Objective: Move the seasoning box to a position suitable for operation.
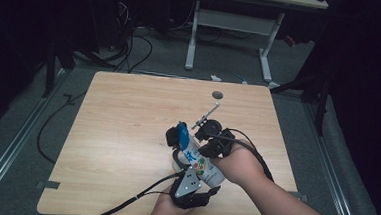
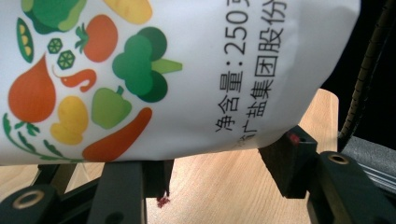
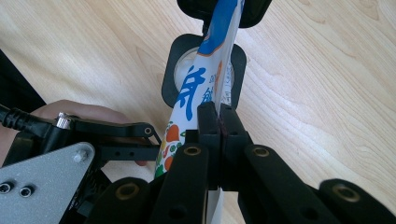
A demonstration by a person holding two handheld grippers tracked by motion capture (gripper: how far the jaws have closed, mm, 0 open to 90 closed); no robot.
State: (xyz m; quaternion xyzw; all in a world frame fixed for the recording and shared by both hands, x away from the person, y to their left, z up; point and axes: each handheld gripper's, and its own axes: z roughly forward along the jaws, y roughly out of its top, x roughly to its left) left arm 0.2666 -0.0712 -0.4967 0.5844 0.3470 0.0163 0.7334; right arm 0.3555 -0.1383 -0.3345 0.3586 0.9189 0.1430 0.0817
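Salt pouch [image 1: 200, 160] in two grippers near the desk's [image 1: 127, 133] front edge, right of its middle: we have the white bag, printed with vegetables and a blue top, raised at a slant over the wood. Our left gripper [image 1: 189, 187] is clamped on the plump lower body of the pouch, its jaws standing wide round it, as the left gripper view shows with the printed side [image 2: 177, 70] pressed between the black jaws. Our right gripper [image 3: 219, 122] has its jaws drawn together on a flat edge of the film [image 3: 205, 70] higher up (a thin pinch, with little bite). A black holder with a round opening [image 3: 204, 70] lies on the desk beneath the pouch, and a small grey disc [image 1: 217, 95] sits well apart towards the far edge.

To do this step well, we judge that the lower grip should bear the weight and keep the bag steady, while the upper pinch pulls straight along the seam, not sideways, so the film neither slips nor spills its contents.
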